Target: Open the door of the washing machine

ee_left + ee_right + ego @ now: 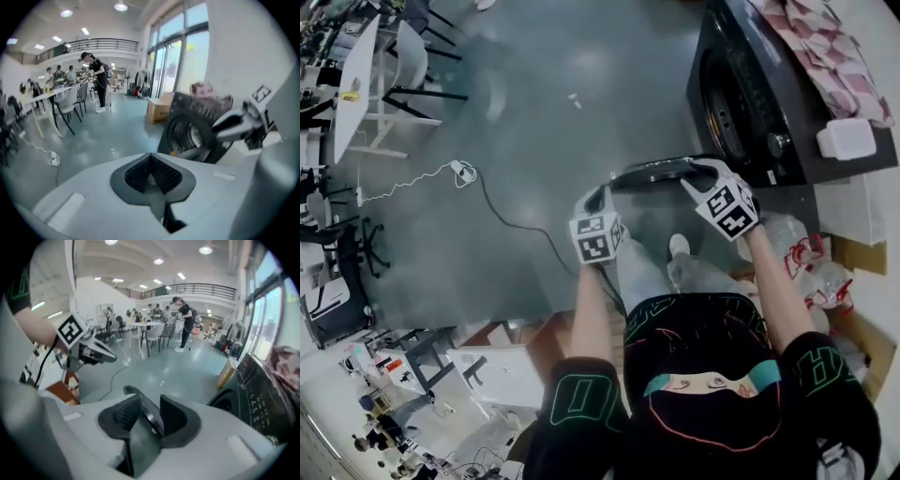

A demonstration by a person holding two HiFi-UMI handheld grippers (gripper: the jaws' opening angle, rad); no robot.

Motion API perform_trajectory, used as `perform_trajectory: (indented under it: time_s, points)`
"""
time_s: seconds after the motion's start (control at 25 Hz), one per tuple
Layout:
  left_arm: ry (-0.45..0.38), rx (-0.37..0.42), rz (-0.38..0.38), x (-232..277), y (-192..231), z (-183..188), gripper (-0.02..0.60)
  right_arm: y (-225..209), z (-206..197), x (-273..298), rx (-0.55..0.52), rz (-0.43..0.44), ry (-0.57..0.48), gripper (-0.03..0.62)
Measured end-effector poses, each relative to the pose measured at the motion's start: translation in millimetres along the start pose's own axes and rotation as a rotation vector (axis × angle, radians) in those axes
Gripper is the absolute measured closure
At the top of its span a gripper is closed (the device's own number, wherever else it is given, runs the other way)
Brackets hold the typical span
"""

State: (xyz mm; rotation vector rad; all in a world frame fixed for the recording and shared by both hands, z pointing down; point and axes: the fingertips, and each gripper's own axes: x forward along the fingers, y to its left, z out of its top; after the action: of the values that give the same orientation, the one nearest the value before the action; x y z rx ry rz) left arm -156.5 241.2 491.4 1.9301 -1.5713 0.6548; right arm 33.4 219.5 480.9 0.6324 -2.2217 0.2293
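Note:
The dark washing machine [741,103] stands at the upper right, and its round door [652,173] is swung out to the left, leaving the drum opening [722,108] bare. My right gripper [698,169] is at the door's near edge. In the right gripper view the door's dark rim [131,391] fills the gap between the pads, and the right gripper [150,398] is shut on it. My left gripper [602,192] hangs by the door's free end, apart from it. In its own view the left gripper [150,157] is shut with nothing between the pads.
A patterned cloth [825,47] and a white box [846,139] lie on top of the machine. A cable [516,220] and a power strip [461,172] lie on the grey floor. Tables and chairs [356,75] stand at the left, and boxes and plastic bags [825,272] at the right. A person [98,79] stands far off.

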Motion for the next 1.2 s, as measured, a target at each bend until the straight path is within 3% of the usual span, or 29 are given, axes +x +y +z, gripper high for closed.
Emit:
perform_trajectory:
  time_s: [0.08, 0.2, 0.28, 0.36, 0.44, 0.52, 0.6, 0.76, 1.04, 1.2]
  points:
    - [-0.159, -0.141, -0.068, -23.5, -21.1, 48.5, 0.571, -19.8, 23.3, -23.3, 0.136, -0.022, -0.14, 0.494]
    - [-0.397, -0.194, -0.103, -67.7, -43.0, 135.4, 0.571, -58.2, 71.6, -69.2, 0.263, -0.093, -0.359, 0.583]
    - [-0.539, -0.177, -0.046, -103.7, -50.0, 189.5, 0.571, -83.2, 111.0, -103.1, 0.325, -0.135, -0.5, 0.591]
    - [-0.63, -0.127, 0.06, -136.1, -58.0, 223.3, 0.571, -102.2, 143.0, -135.2, 0.398, -0.169, -0.619, 0.591]
    - [-0.654, -0.029, 0.177, -156.3, -67.6, 235.9, 0.571, -110.5, 160.5, -161.5, 0.436, -0.214, -0.685, 0.591]
    - [-0.649, 0.072, 0.286, -170.7, -71.7, 236.8, 0.571, -107.6, 168.0, -180.7, 0.406, -0.259, -0.706, 0.591]
    - [-0.665, 0.097, 0.343, -184.2, -69.2, 232.9, 0.571, -101.6, 169.3, -192.0, 0.358, -0.291, -0.709, 0.591]
    - [-0.725, 0.045, 0.353, -206.4, -58.0, 227.7, 0.571, -89.0, 176.4, -201.7, 0.299, -0.302, -0.734, 0.591]
    - [-0.825, 0.035, 0.251, -225.6, -71.4, 240.1, 0.571, -84.9, 186.5, -211.8, 0.236, -0.313, -0.752, 0.591]
    - [-0.786, 0.098, 0.32, -226.5, -63.9, 242.6, 0.571, -77.6, 199.5, -210.3, 0.154, -0.336, -0.737, 0.591]
